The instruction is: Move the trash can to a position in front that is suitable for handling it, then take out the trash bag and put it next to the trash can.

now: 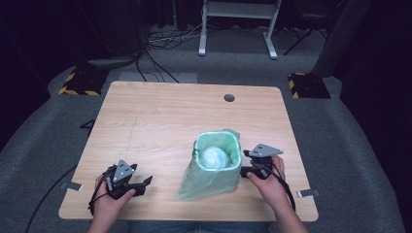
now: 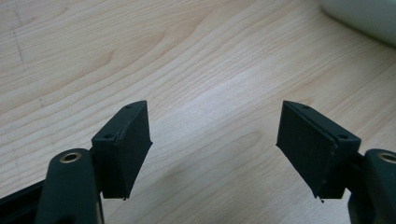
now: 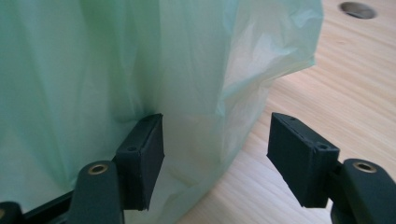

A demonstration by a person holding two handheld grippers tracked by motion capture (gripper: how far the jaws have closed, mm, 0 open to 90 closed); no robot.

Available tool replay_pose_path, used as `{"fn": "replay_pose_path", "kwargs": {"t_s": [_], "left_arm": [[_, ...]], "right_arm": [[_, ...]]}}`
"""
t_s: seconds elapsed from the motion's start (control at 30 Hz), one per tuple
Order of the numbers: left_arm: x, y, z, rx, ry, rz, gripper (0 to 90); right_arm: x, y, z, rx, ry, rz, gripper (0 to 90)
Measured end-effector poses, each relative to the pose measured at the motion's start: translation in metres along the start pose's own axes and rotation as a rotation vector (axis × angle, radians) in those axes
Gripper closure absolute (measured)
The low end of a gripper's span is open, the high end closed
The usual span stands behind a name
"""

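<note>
A small bin lined with a pale green plastic bag [image 1: 214, 170] stands on the wooden table [image 1: 160, 121] at the front right, with a crumpled whitish wad [image 1: 214, 157] inside. My right gripper [image 1: 245, 162] sits right beside the bin's right wall, jaws open, and the bag's film [image 3: 116, 84] lies against its left finger [image 3: 142, 156]. Near the front left corner my left gripper [image 1: 145, 183] rests low over bare wood [image 2: 205, 84], jaws wide open with nothing between them. The bin's pale edge [image 2: 364, 18] peeks into the left gripper view's top right corner.
A round cable hole [image 1: 229, 98] lies near the table's far edge. Beyond the table stand a white frame's legs [image 1: 238, 29], cables on grey carpet and yellow-black striped blocks [image 1: 77, 85]. Bare wood spreads across the left and far halves.
</note>
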State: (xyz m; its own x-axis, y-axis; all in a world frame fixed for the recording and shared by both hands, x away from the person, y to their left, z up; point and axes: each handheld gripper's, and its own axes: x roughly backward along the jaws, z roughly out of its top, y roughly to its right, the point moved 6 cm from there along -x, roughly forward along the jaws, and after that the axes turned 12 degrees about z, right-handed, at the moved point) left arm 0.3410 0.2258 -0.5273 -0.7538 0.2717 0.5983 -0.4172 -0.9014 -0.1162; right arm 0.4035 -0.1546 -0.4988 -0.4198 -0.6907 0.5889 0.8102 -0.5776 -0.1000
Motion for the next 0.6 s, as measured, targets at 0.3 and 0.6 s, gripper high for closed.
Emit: {"fn": "replay_pose_path", "kwargs": {"t_s": [0.3,0.6], "left_arm": [[0.009,0.001,0.005,0.022,0.036,-0.008,25.3],[0.018,0.013,0.010,-0.004,0.028,-0.051,24.0]], "right_arm": [[-0.020,-0.024,0.004,0.024,-0.019,0.042,34.3],[-0.006,-0.026,-0.003,0.007,-0.024,0.044,28.4]]}}
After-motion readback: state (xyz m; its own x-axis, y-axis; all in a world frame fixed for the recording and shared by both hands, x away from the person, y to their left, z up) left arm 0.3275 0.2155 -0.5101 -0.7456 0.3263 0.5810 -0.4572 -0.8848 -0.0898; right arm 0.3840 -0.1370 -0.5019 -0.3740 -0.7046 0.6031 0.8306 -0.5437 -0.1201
